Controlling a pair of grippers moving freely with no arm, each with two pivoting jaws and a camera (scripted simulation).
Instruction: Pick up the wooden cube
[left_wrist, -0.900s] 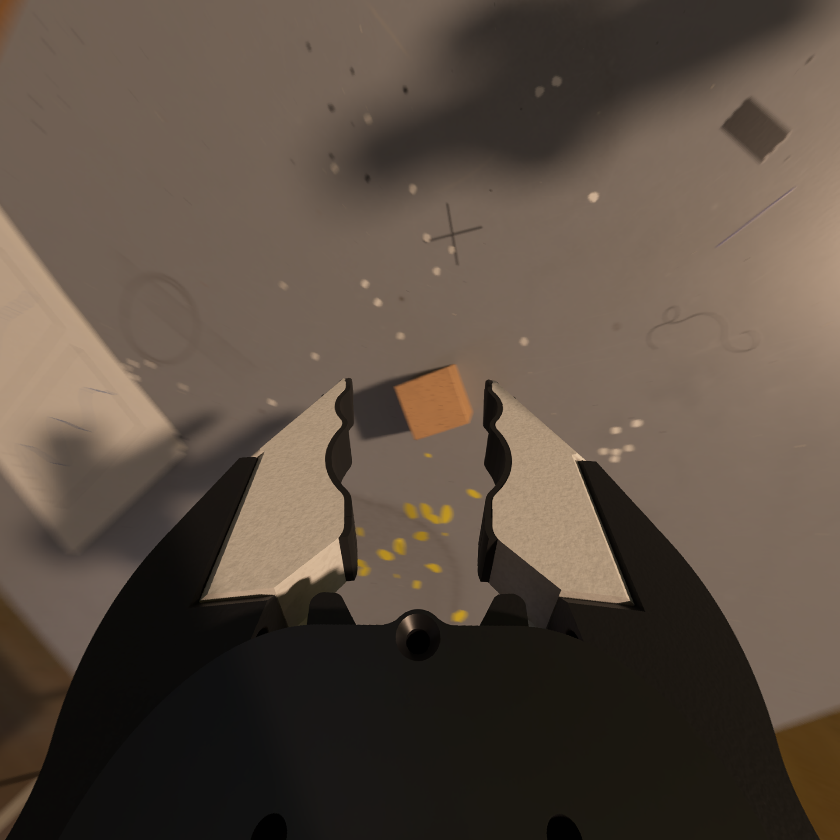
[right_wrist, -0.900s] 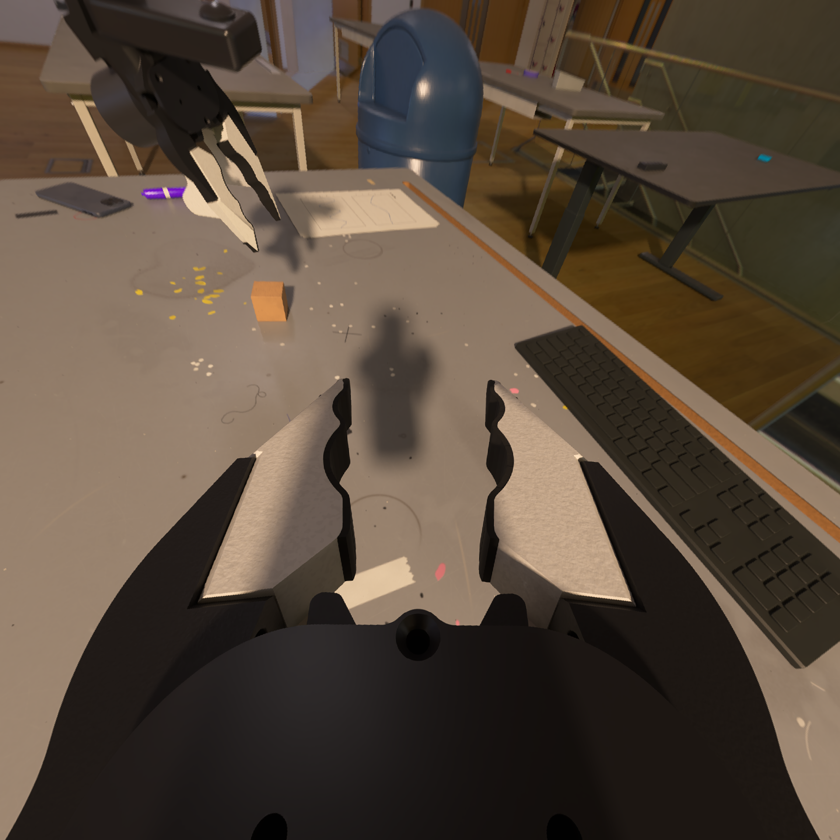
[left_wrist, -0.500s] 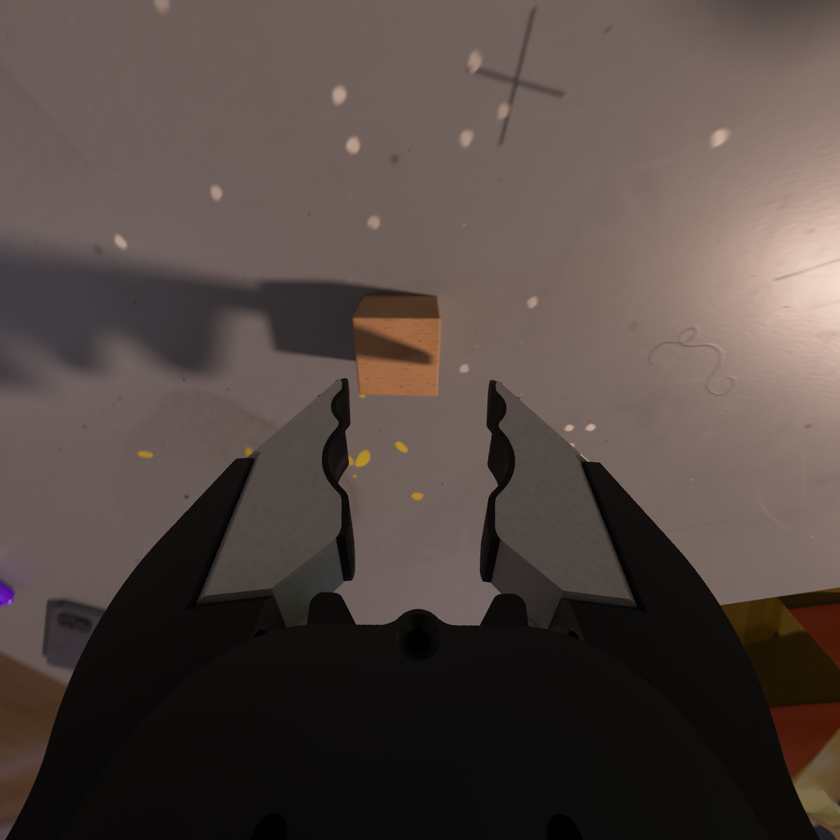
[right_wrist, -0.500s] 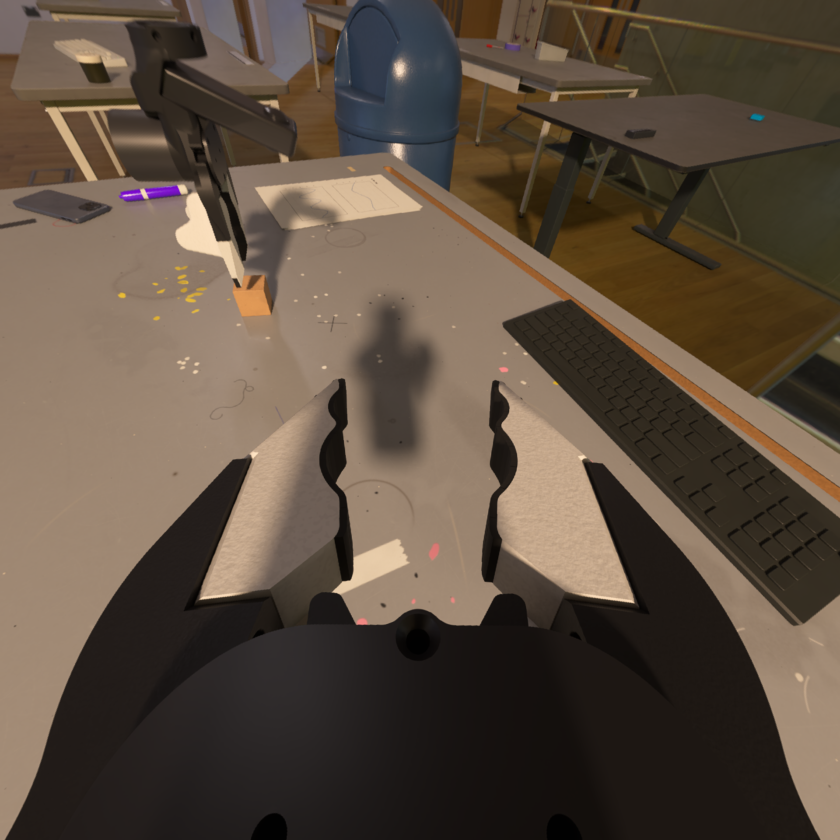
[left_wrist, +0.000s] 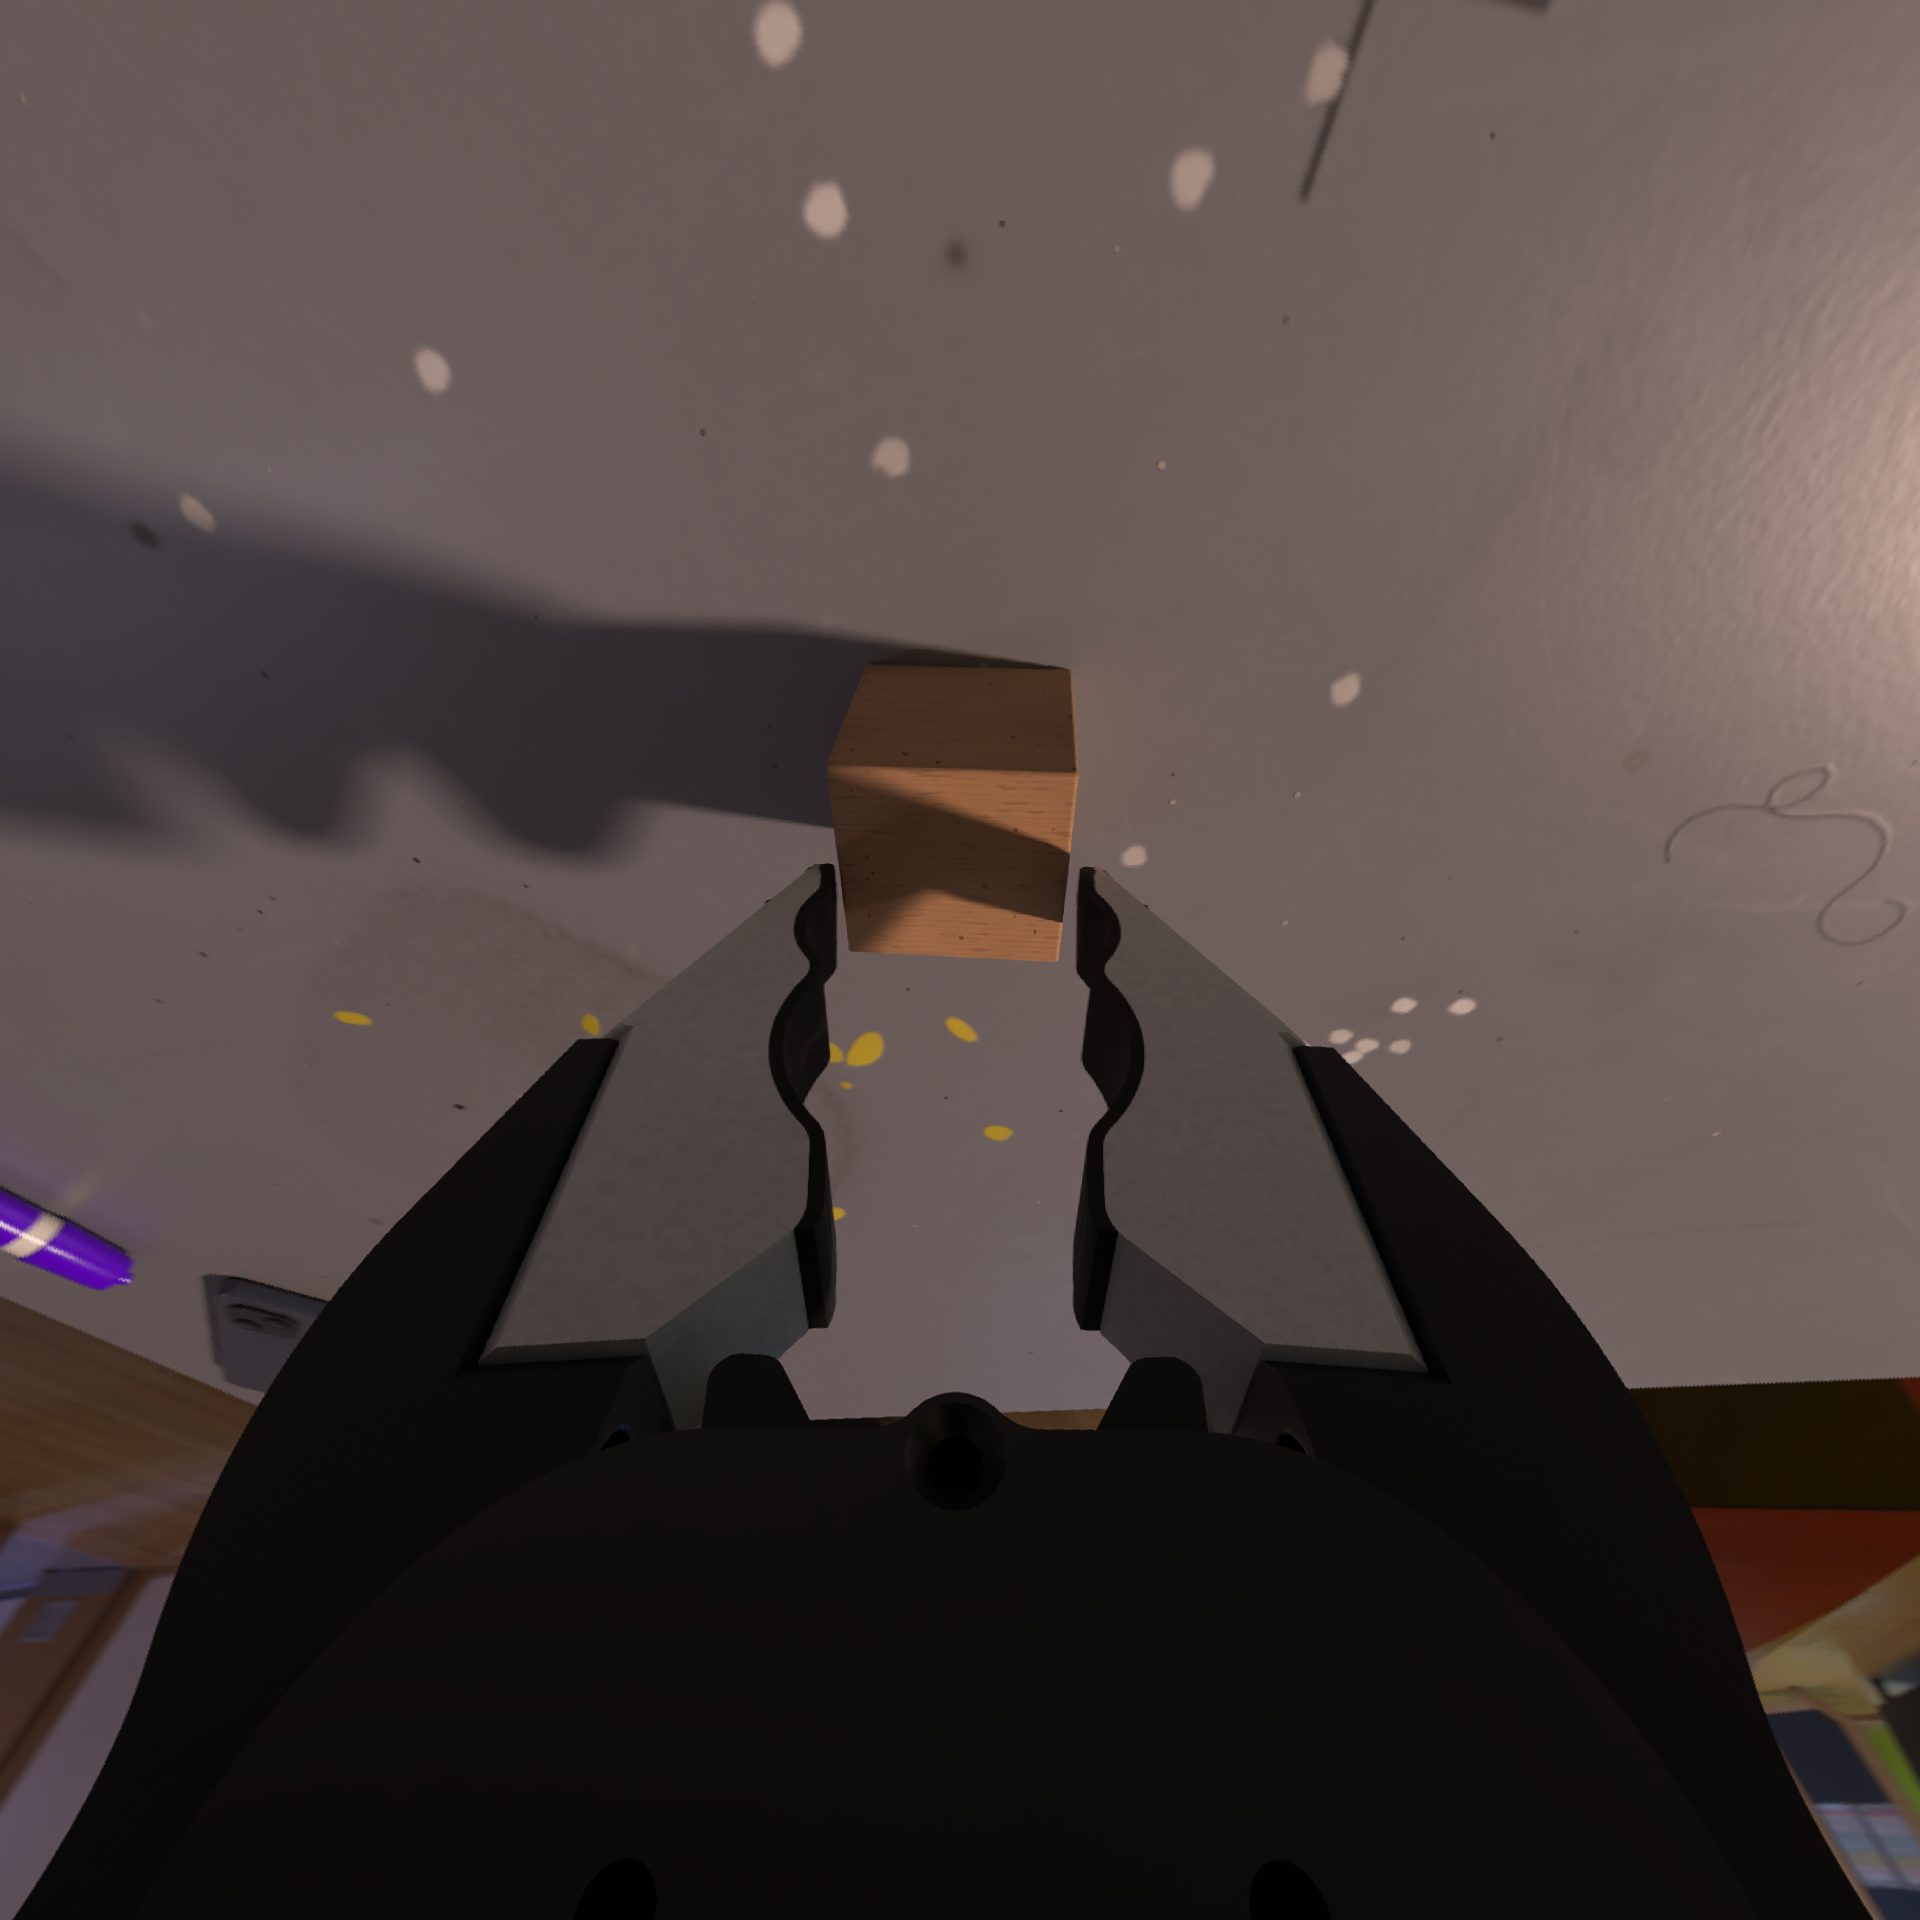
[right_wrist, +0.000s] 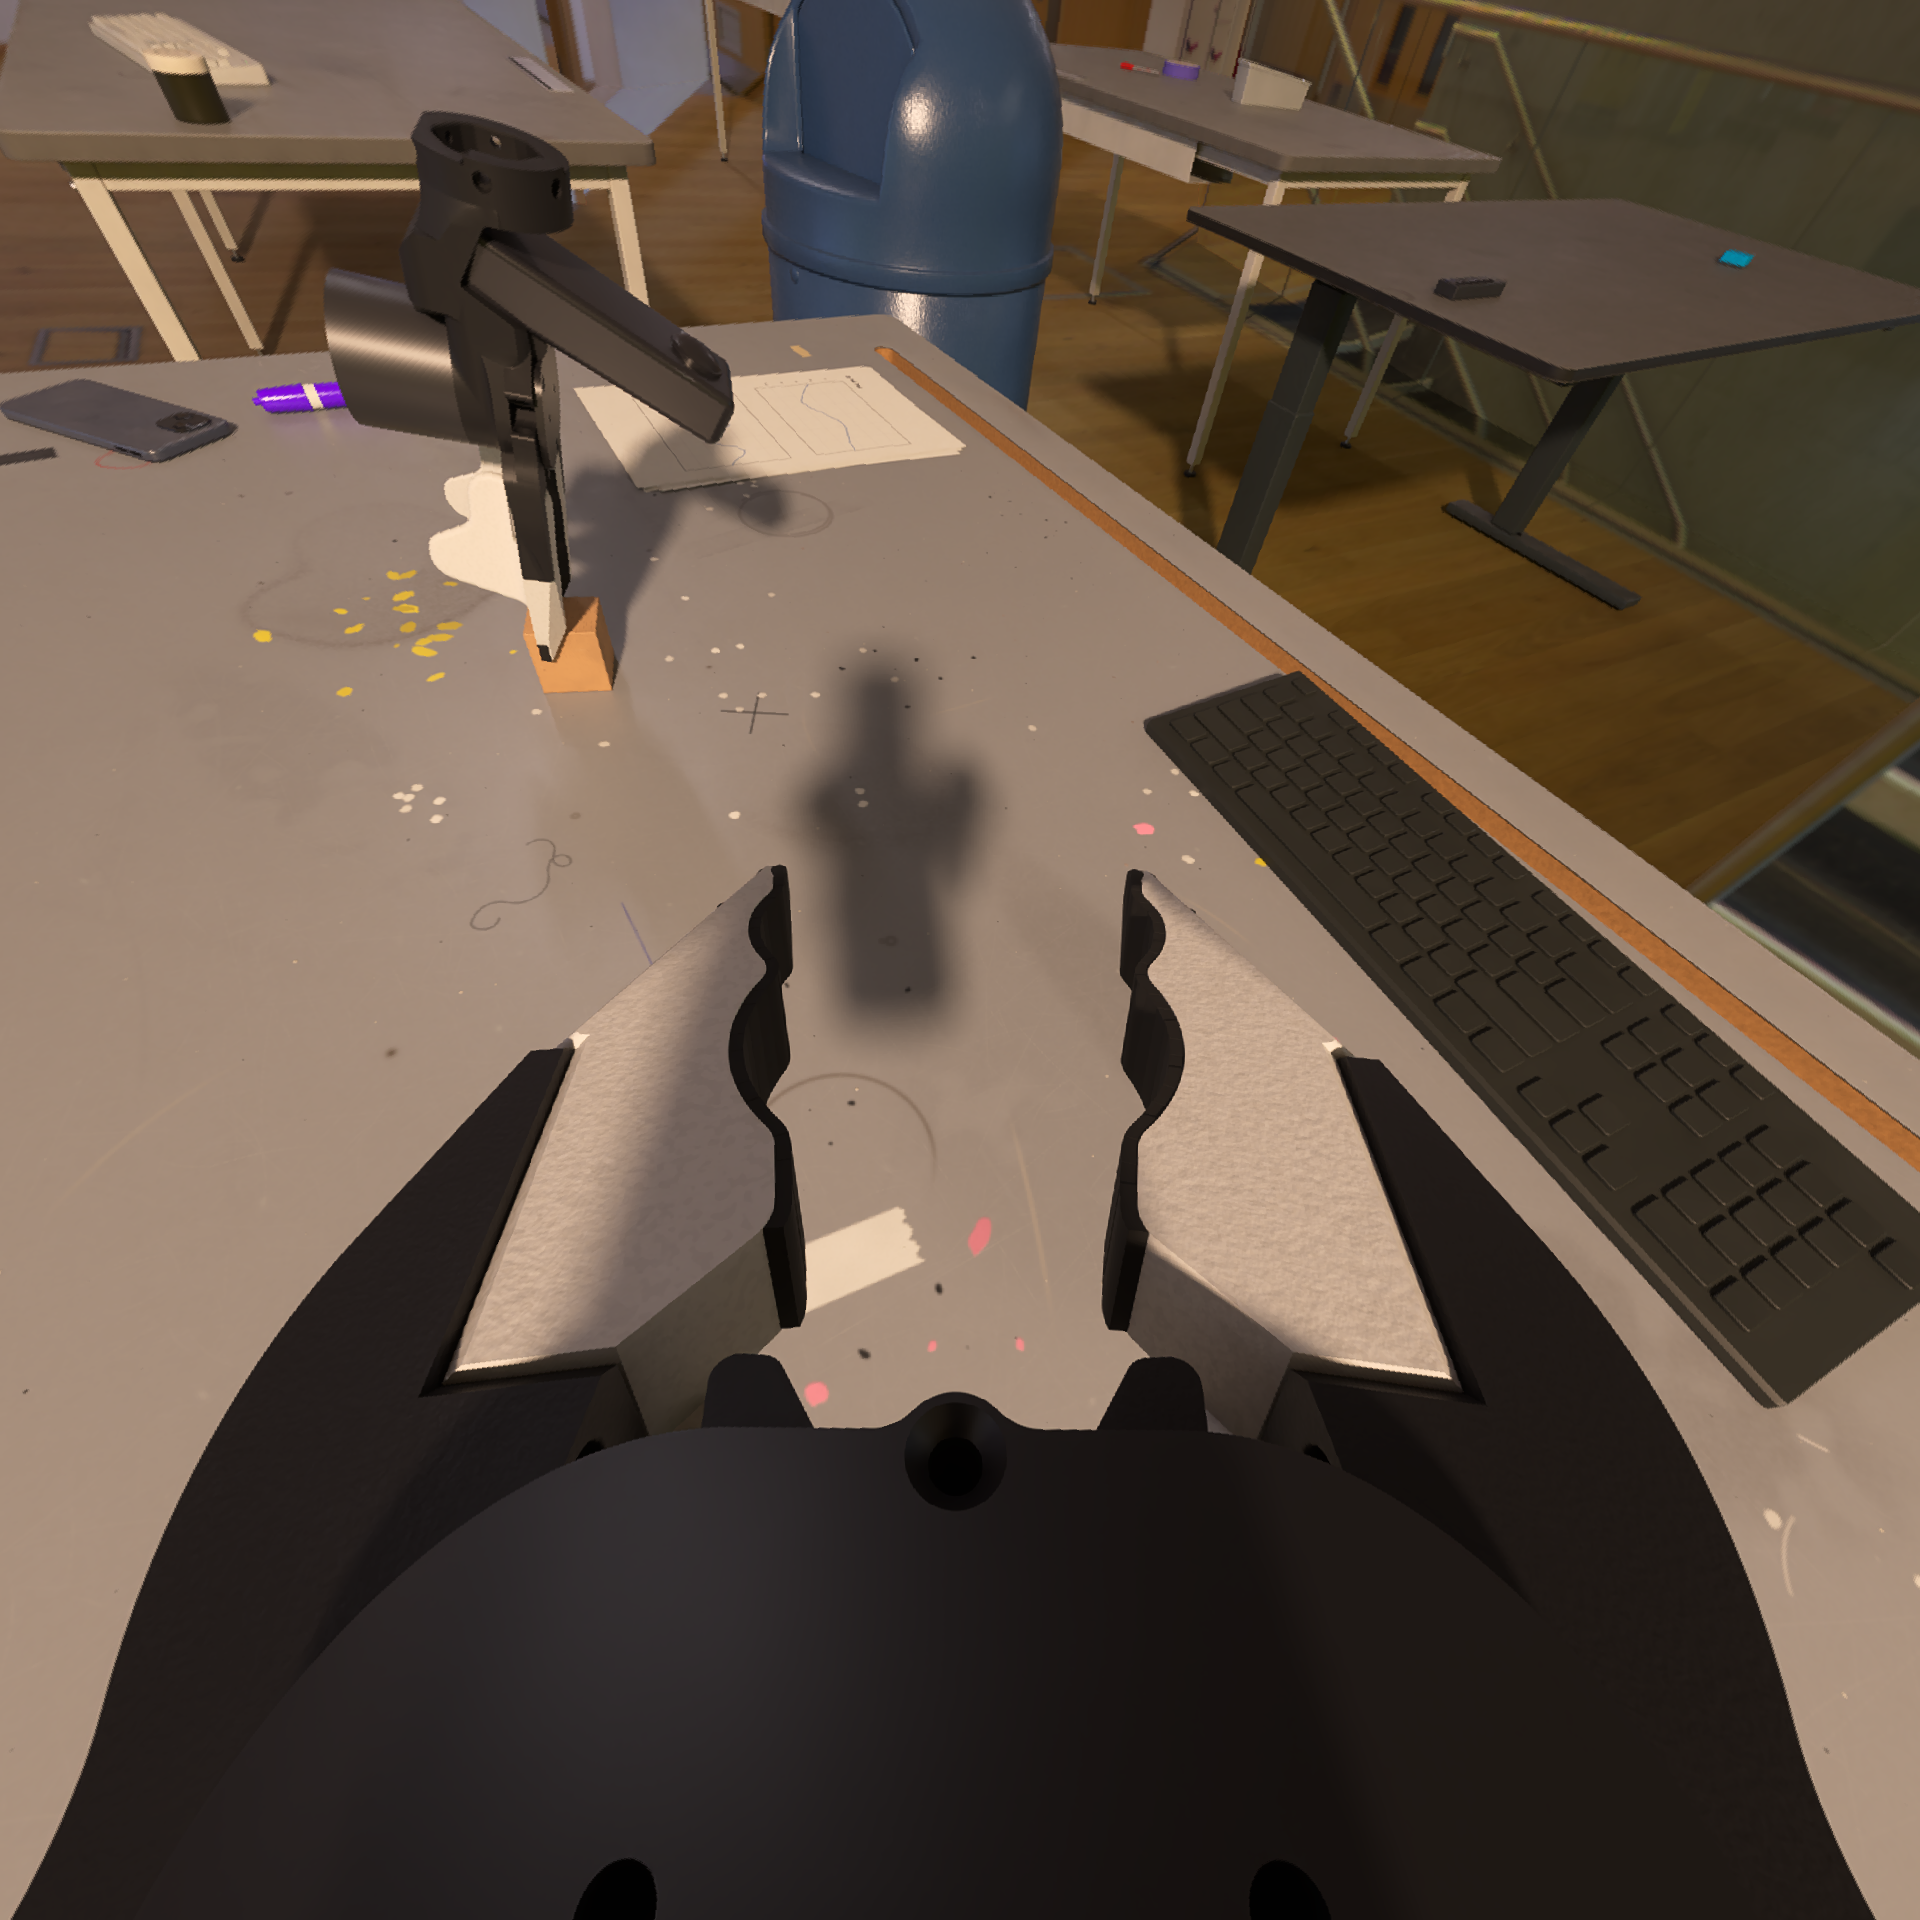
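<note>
The wooden cube (left_wrist: 956, 821) is a small light-brown block resting on the grey table (left_wrist: 1455, 520). My left gripper (left_wrist: 956, 899) points down at it, with the two fingertips at the cube's left and right sides and the jaws narrowed to its width. In the right wrist view the left gripper (right_wrist: 551, 634) stands upright over the cube (right_wrist: 589, 665) at the far left. My right gripper (right_wrist: 954, 894) is open and empty, hovering above the table's middle, well short of the cube.
A black keyboard (right_wrist: 1538, 1029) lies along the right edge. A sheet of paper (right_wrist: 790, 426), a phone (right_wrist: 120, 421) and a purple marker (right_wrist: 296, 397) lie at the far side. A blue bin (right_wrist: 909, 156) stands beyond the table.
My left gripper has come down closer to the cube and its jaws have narrowed around it. The right gripper has stayed open and shifted only slightly.
</note>
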